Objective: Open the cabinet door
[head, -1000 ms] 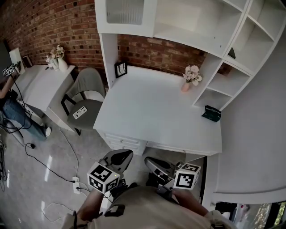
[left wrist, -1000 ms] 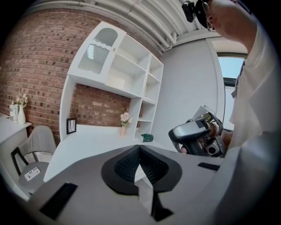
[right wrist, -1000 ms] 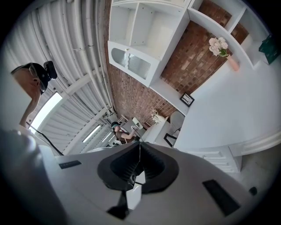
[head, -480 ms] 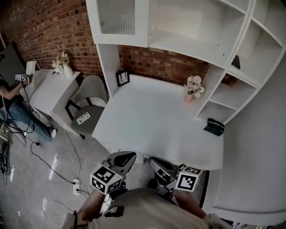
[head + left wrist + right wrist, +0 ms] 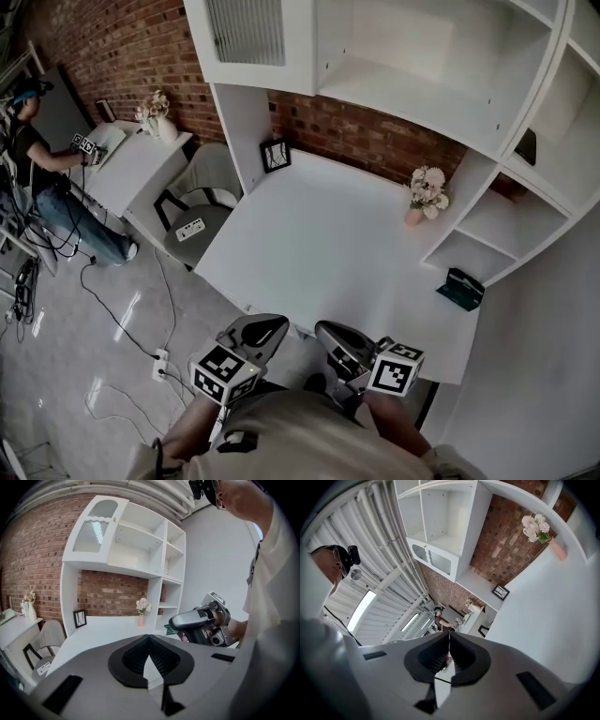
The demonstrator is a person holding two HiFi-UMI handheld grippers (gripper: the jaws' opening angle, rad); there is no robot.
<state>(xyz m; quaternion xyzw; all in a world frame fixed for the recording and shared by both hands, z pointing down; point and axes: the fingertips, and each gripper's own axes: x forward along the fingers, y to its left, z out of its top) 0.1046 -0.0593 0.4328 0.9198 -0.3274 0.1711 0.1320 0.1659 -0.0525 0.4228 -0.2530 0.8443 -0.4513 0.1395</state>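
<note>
Head view: the left gripper (image 5: 265,330) and right gripper (image 5: 330,337) are at 6 o'clock, by the white desk (image 5: 319,244). The cabinet door (image 5: 246,33) with ribbed glass is at 11 o'clock and looks shut.

Left gripper view: jaws squeezed together, holding nothing. The door is at 11 o'clock.

Right gripper view: jaws squeezed together, holding nothing. The door is at 12 o'clock.

no legible text, no readable labels

White worktop (image 5: 319,253), white cabinet door (image 5: 246,33) with a ribbed pane, red-brown brick wall (image 5: 366,136), pale pink flowers (image 5: 427,183), dark green box (image 5: 466,289).
</note>
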